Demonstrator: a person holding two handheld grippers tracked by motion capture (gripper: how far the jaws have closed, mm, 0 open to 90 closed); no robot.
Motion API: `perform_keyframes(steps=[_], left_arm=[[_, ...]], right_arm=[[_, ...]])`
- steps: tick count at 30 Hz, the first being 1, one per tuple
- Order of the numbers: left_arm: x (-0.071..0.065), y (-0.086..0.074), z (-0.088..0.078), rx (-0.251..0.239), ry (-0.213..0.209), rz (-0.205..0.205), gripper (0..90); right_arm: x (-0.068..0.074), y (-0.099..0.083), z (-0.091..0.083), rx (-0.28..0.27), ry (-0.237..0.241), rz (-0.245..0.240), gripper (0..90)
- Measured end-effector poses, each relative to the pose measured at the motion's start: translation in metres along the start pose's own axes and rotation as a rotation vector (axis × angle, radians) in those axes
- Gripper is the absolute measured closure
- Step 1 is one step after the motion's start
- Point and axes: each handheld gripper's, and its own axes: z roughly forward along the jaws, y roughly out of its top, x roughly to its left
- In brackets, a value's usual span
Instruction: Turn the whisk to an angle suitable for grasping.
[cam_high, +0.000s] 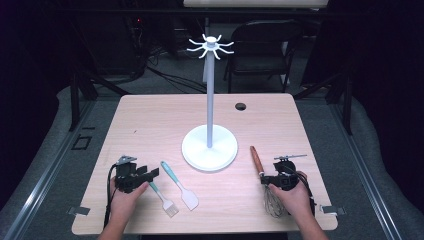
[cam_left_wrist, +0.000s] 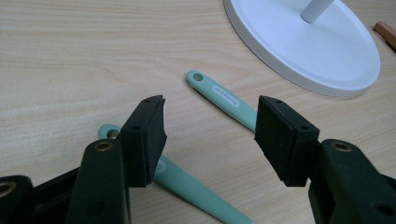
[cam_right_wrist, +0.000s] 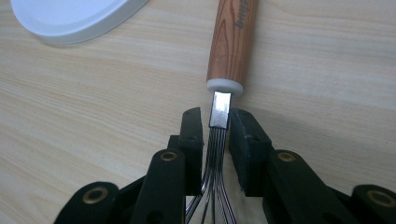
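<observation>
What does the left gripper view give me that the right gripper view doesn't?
Left gripper view alone: the left gripper with jaws open above two teal handles, the spatula handle and the brush handle, and the stand's pole. Right gripper view alone: the right gripper closed around the whisk's metal neck, with its wooden handle beyond. Both share the wooden table and the stand's white base.

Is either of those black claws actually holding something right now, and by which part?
The right gripper clasps the wooden-handled wire whisk at its metal neck; whether the pads press is unclear. The left gripper holds nothing.
</observation>
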Motion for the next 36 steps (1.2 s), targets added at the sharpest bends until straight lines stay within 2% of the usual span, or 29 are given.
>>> perform_keyframes(steps=[4, 8, 22, 26, 36], left_arm=[[0.0, 0.0, 0.0, 0.0, -0.001, -0.001, 42.7], [0.0, 0.0, 0.001, 0.001, -0.003, 0.0, 42.7], [-0.001, 0.0, 0.001, -0.001, -0.007, 0.0, 42.7], [-0.002, 0.0, 0.0, -0.003, -0.011, 0.001, 42.8], [-0.006, 0.001, -0.002, -0.01, -0.02, 0.018, 42.8]], right_arm=[[0.006, 0.0, 0.008, 0.034, -0.025, -0.013, 75.4], [0.01, 0.0, 0.01, 0.034, -0.028, -0.022, 77.5], [0.007, 0.0, 0.008, 0.043, -0.031, -0.001, 81.0], [0.006, 0.0, 0.007, 0.042, -0.028, -0.002, 81.1], [0.005, -0.002, -0.002, 0.001, -0.012, -0.014, 81.3]])
